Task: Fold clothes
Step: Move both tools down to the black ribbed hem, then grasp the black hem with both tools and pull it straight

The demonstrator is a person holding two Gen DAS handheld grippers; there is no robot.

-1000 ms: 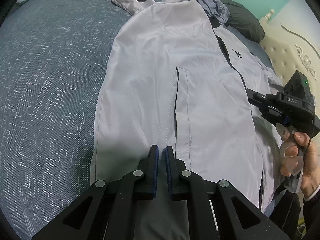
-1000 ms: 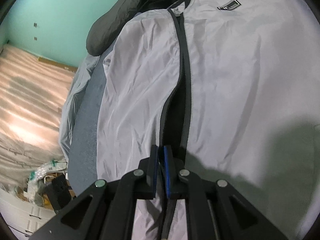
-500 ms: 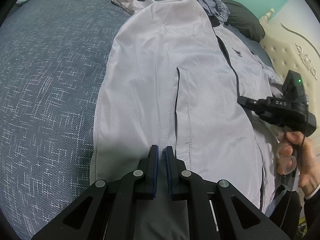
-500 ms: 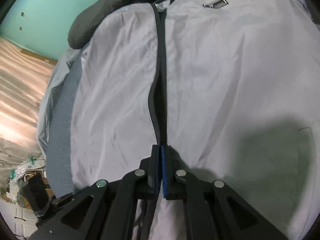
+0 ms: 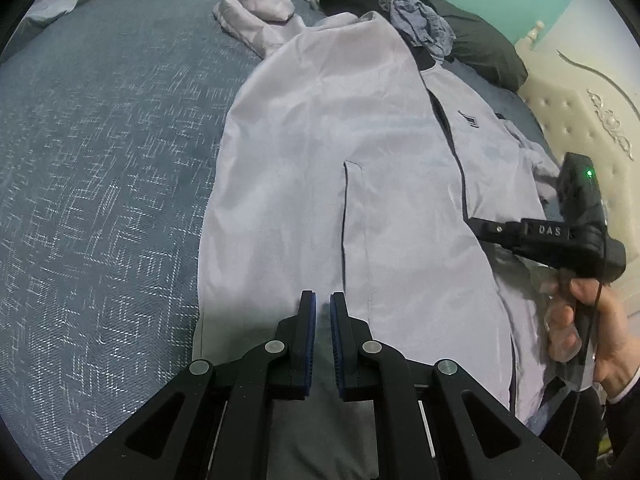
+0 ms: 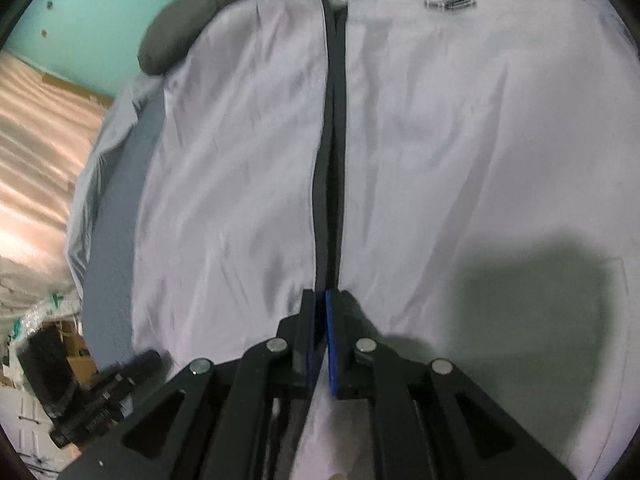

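Note:
A pale grey zip jacket [image 5: 320, 152] lies spread flat on the blue bedspread [image 5: 100, 160], hood at the far end. In the left wrist view my left gripper [image 5: 322, 300] hovers over the jacket's near hem, shut, with only a thin slit between its blue pads [image 5: 306, 320] and nothing pinched that I can see. At the right, a hand [image 5: 580, 332] holds my right gripper [image 5: 476, 226] over the jacket's right side. In the right wrist view the right gripper [image 6: 321, 300] sits on the lower end of the dark zip [image 6: 330, 140]. Its jaws are opening slightly, and I cannot make out cloth between them.
Dark pillows [image 5: 480, 40] and a crumpled blue-grey garment [image 5: 420, 24] lie at the head of the bed. A cream padded headboard [image 5: 580, 128] stands at the right. In the right wrist view the bed's edge drops to a wooden floor [image 6: 36, 152], with clutter [image 6: 48, 320] below.
The right gripper has turned, so the zip now runs straight up the middle of its view. In the left wrist view it has shifted slightly. The left gripper has stayed still.

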